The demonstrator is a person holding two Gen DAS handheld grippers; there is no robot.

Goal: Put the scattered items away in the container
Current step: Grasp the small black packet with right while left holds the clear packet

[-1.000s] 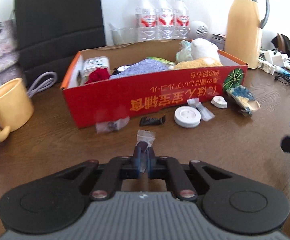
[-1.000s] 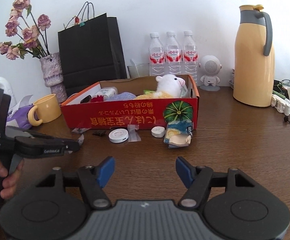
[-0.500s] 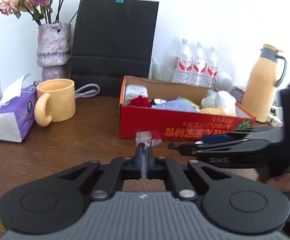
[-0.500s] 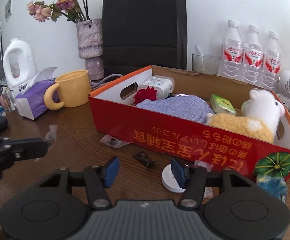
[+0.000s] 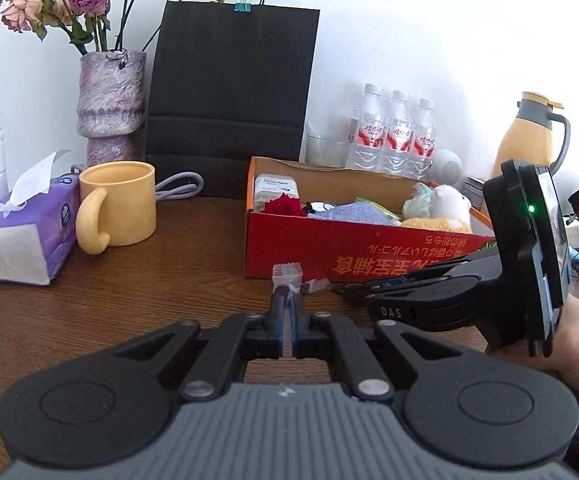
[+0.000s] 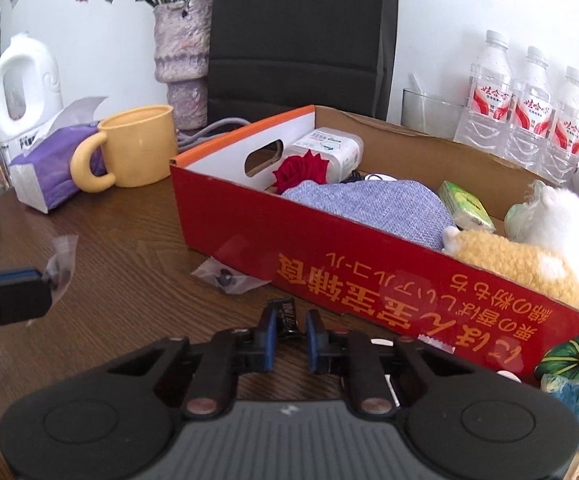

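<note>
With your left gripper (image 5: 287, 294) pinching a small clear plastic sachet (image 5: 287, 275) and your right gripper (image 6: 289, 322) clamped on a small black foil packet (image 6: 288, 314) off the brown wooden counter (image 6: 129, 280), both pickups look done; next, lift both over the red cardboard box (image 6: 369, 264) rim.

Glossy red cardboard box (image 6: 369, 264); wood-grain table (image 6: 129, 264); clear plastic packet (image 5: 287, 276); fluffy plush toy (image 6: 545, 236).
</note>
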